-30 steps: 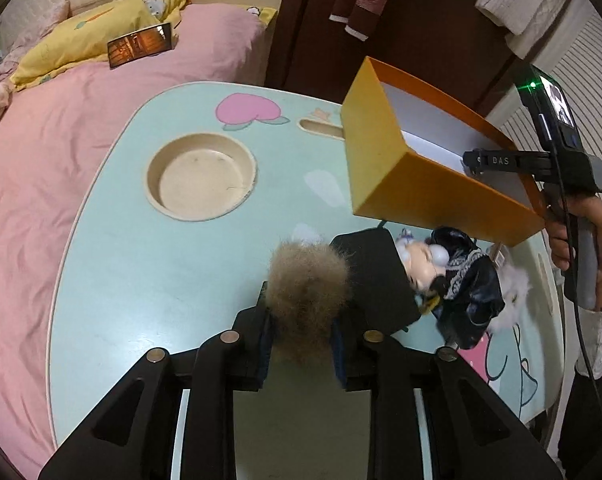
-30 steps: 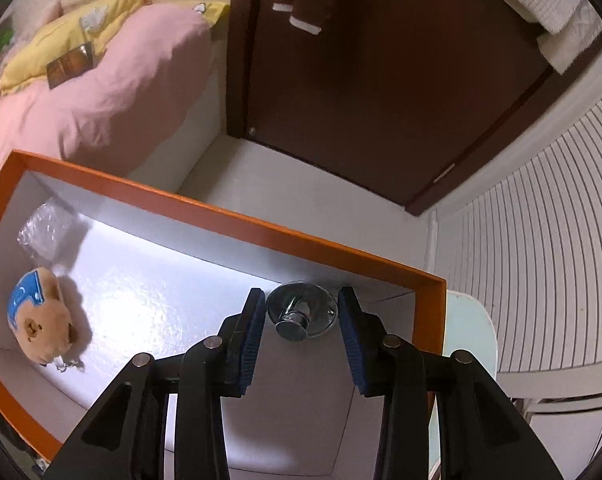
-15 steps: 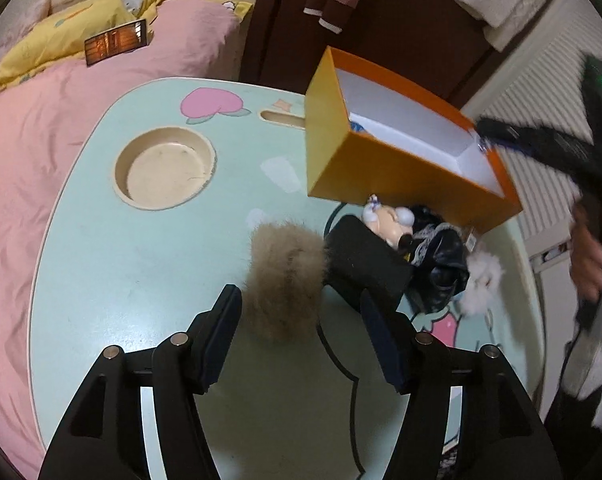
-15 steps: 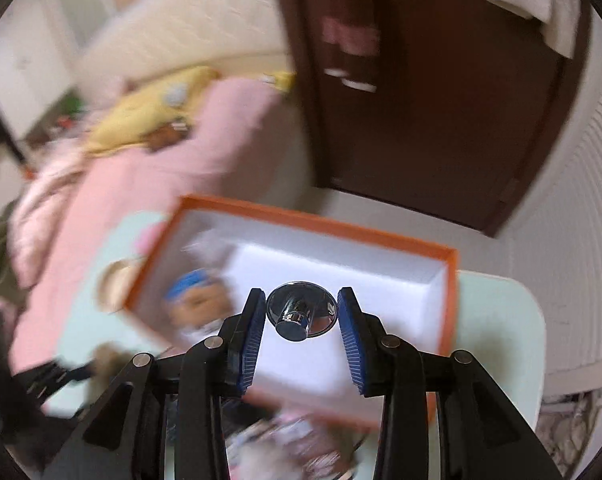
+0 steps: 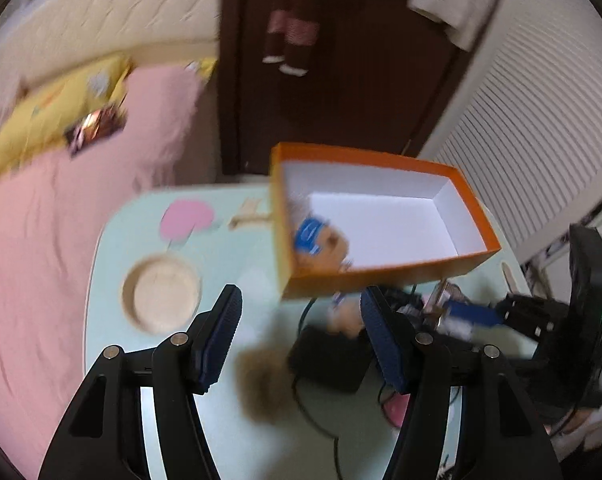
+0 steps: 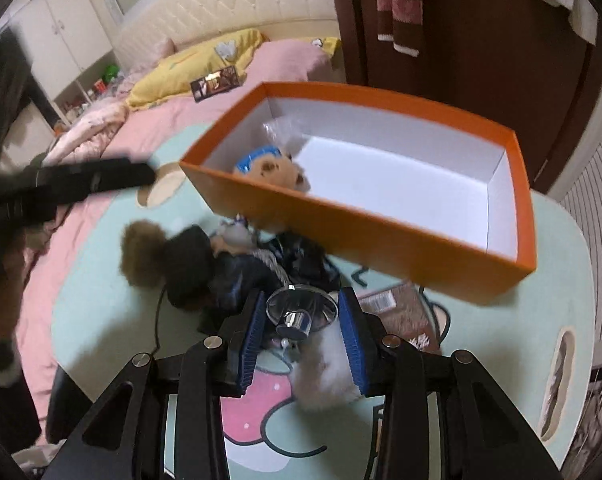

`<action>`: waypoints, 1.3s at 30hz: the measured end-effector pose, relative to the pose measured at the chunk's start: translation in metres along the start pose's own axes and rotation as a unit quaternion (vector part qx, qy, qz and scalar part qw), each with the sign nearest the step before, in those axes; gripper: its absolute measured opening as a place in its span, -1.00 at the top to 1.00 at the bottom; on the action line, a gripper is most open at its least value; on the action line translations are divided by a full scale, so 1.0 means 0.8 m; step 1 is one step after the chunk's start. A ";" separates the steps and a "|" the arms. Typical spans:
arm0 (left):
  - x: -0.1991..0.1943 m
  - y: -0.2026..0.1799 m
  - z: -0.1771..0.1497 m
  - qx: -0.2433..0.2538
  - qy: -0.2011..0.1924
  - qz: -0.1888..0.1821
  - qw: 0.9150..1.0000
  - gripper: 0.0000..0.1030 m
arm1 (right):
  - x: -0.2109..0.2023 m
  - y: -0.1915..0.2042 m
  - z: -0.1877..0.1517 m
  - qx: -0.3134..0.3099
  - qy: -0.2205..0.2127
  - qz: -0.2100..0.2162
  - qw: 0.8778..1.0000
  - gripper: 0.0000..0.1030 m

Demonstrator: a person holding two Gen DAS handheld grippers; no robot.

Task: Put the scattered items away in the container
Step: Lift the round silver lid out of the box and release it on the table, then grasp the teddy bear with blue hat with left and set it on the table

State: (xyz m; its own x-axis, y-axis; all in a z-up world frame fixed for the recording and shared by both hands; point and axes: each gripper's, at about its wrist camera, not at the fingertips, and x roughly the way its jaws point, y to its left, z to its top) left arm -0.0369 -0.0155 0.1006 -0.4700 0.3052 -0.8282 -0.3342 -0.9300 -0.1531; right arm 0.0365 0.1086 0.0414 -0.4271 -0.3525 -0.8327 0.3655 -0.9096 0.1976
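In your left wrist view, blurred throughout, your left gripper (image 5: 301,336) stands with its jaws wide apart and nothing between the pads; they opened within the last second and have kept that width since. The brown pompom (image 5: 261,384) lies loose on the mint table (image 5: 113,248), below and short of the pads and well in front of the orange box (image 5: 385,268). Just right of the pompom sits a black block (image 5: 329,364), and beyond it a pile of small things runs up to the box's near wall, too smeared to name. Inside the box, at its left end, lies a bear toy (image 5: 321,240) with a blue patch; the rest of the white floor is bare. Left of the box a round recess (image 5: 161,296) is sunk into the table. In your right wrist view, your right gripper (image 6: 301,320) has its jaws partly closed on a shiny metal funnel-shaped piece (image 6: 301,312), both blue pads pressing its rim. It hangs in front of the box (image 6: 381,232), above a white pompom (image 6: 325,372) on the table (image 6: 101,304). The bear (image 6: 273,168) shows in the box's left end beside crumpled clear plastic (image 6: 281,128). In front of the box, to its left, lie the brown pompom (image 6: 141,252), the block (image 6: 189,264) and dark glossy cloth (image 6: 301,260).
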 end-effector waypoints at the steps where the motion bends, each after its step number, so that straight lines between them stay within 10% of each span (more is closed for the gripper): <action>1: 0.005 -0.010 0.009 0.010 0.002 -0.002 1.000 -0.21 | -0.003 -0.002 -0.002 0.004 -0.002 -0.001 1.000 0.17; 4: 0.029 -0.043 0.035 0.049 0.014 0.001 0.999 -0.19 | -0.016 -0.011 -0.005 0.024 -0.020 0.006 0.999 -0.26; 7: 0.069 -0.058 0.059 0.054 0.058 0.021 0.997 0.16 | -0.032 -0.018 -0.007 0.037 -0.044 0.028 0.998 -0.27; 14: 0.141 -0.056 0.072 0.043 0.135 0.098 0.985 0.15 | -0.047 -0.030 -0.014 0.049 -0.061 0.037 0.996 -0.26; 21: 0.161 -0.061 0.067 0.064 0.128 0.153 0.978 0.15 | -0.044 -0.028 -0.019 0.060 -0.063 0.045 0.995 -0.26; 39: 0.027 0.003 0.070 -0.054 -0.005 -0.057 0.997 0.48 | -0.059 -0.046 -0.013 0.076 -0.079 0.038 0.993 -0.26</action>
State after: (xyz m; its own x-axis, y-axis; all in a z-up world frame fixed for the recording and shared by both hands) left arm -0.0938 0.0004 0.1125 -0.4423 0.4115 -0.7969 -0.2961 -0.9057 -0.3034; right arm 0.0518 0.1612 0.0684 -0.5325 -0.4399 -0.7232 0.2777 -0.8979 0.3416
